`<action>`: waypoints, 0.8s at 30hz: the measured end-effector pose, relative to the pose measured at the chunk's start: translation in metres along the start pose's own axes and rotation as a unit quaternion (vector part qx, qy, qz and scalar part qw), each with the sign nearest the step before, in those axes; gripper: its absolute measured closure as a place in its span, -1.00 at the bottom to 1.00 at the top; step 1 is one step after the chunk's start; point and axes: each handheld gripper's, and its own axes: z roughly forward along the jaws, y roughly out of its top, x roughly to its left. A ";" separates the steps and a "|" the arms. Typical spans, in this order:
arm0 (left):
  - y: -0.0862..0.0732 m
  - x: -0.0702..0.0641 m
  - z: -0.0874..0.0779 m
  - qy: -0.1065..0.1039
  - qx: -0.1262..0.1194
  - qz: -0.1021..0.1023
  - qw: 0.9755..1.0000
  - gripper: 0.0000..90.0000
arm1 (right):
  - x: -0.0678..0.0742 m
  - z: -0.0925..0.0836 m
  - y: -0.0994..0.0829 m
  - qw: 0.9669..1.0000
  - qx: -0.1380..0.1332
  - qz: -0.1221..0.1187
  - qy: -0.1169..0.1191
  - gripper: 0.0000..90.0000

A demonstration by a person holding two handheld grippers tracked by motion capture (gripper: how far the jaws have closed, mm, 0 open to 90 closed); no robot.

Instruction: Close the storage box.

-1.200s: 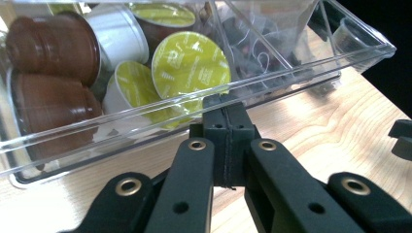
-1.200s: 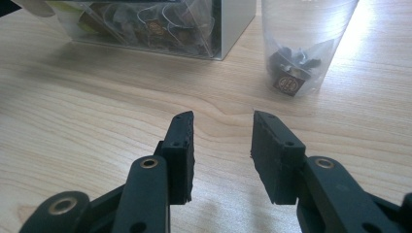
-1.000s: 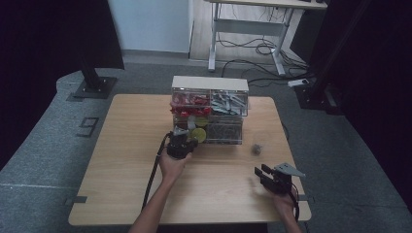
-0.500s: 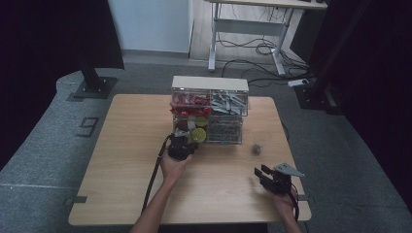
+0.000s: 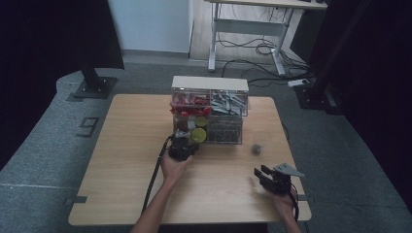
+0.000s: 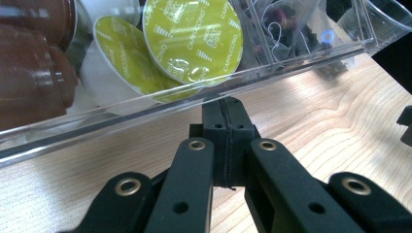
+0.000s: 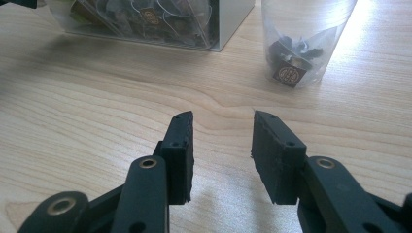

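Left tongs (image 6: 226, 109) closed under the drawer's clear lip (image 6: 145, 114), right tongs (image 7: 221, 131) half-open — empty

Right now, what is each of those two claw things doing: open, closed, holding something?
Left gripper: shut, tips against the clear drawer's front edge, holding nothing.
Right gripper: open, empty, above the wooden table.

You can read "CAPPUCCINO" printed in a ring around the yellow-green foil lids of the capsules (image 6: 192, 36) lying in the clear drawer (image 6: 145, 114), seen in the left gripper view. On the grey floor mat left of the table you will find a large numeral (image 5: 88, 126) that reads as a 9. The small brown tag (image 7: 287, 74) in the clear pouch (image 7: 311, 29) carries a round emblem too small for you to read.
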 end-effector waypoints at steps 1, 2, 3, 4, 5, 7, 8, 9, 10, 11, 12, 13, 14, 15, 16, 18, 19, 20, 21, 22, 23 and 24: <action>-0.001 0.000 0.001 0.001 0.004 0.001 1.000 1.00 | 0.000 0.000 0.000 1.000 0.000 0.000 0.000 0.33; -0.001 0.001 0.001 0.002 0.004 0.002 1.000 1.00 | 0.000 0.000 0.000 1.000 0.000 0.000 0.000 0.33; -0.002 0.001 0.001 0.001 0.003 -0.002 1.000 1.00 | 0.000 0.000 0.000 1.000 0.000 0.000 0.000 0.33; -0.002 0.001 0.001 0.001 0.003 -0.002 1.000 1.00 | 0.000 0.000 0.000 1.000 0.000 0.000 0.000 0.33; -0.002 0.001 0.001 0.001 0.003 -0.001 1.000 1.00 | 0.000 0.000 0.000 1.000 0.000 0.000 0.000 0.33; -0.002 0.001 0.001 0.001 0.003 0.000 1.000 1.00 | 0.000 0.000 0.000 1.000 0.000 0.000 0.000 0.32; -0.002 0.001 0.000 0.001 0.002 0.001 1.000 1.00 | 0.000 0.000 0.000 1.000 0.000 0.000 0.000 0.32; -0.002 0.000 0.000 0.001 0.001 0.002 1.000 1.00 | 0.000 0.000 0.000 1.000 0.000 0.000 0.000 0.32; -0.003 0.000 -0.001 0.000 -0.001 0.002 1.000 0.99 | 0.000 0.000 0.000 1.000 0.000 0.000 0.000 0.32; -0.003 -0.001 -0.002 -0.001 -0.003 0.003 1.000 0.99 | 0.000 0.000 0.000 1.000 0.000 0.000 0.000 0.32; -0.003 -0.001 -0.002 -0.001 -0.003 0.003 1.000 0.99 | 0.000 0.000 0.000 1.000 0.000 0.000 0.000 0.32; -0.004 -0.002 -0.004 -0.003 -0.005 0.006 1.000 0.98 | 0.000 0.000 0.000 1.000 0.001 0.000 0.000 0.32; -0.004 -0.002 -0.004 -0.003 -0.005 0.006 1.000 0.98 | 0.000 0.000 0.000 1.000 0.001 0.000 0.000 0.31; -0.007 -0.002 -0.006 -0.002 -0.009 0.008 1.000 0.97 | 0.000 0.000 0.000 1.000 0.001 -0.001 0.000 0.31; -0.008 -0.002 -0.007 -0.002 -0.009 0.010 1.000 0.95 | 0.000 0.000 0.000 1.000 0.001 -0.001 0.000 0.30; -0.012 -0.003 -0.009 0.001 -0.011 0.017 1.000 0.92 | 0.000 0.000 0.000 1.000 0.002 -0.001 0.000 0.30; -0.013 -0.003 -0.010 0.001 -0.011 0.022 1.000 0.90 | 0.000 0.000 0.000 1.000 0.002 -0.001 -0.001 0.29; -0.013 -0.003 -0.010 0.001 -0.011 0.022 1.000 0.87 | 0.000 0.000 0.000 1.000 0.002 -0.001 -0.001 0.29; -0.016 -0.003 -0.011 -0.001 -0.011 0.029 1.000 0.87 | 0.000 0.000 0.000 1.000 0.002 -0.001 -0.001 0.29; -0.019 -0.004 -0.012 -0.006 -0.006 0.039 0.999 0.76 | 0.000 0.000 0.000 1.000 0.002 -0.001 -0.002 0.29; -0.021 -0.006 -0.013 -0.006 -0.005 0.046 0.999 0.71 | 0.000 0.000 0.000 1.000 0.002 -0.001 -0.002 0.29; -0.023 -0.007 -0.014 -0.004 -0.007 0.052 0.999 0.68 | 0.000 0.000 0.000 1.000 0.002 -0.001 -0.003 0.29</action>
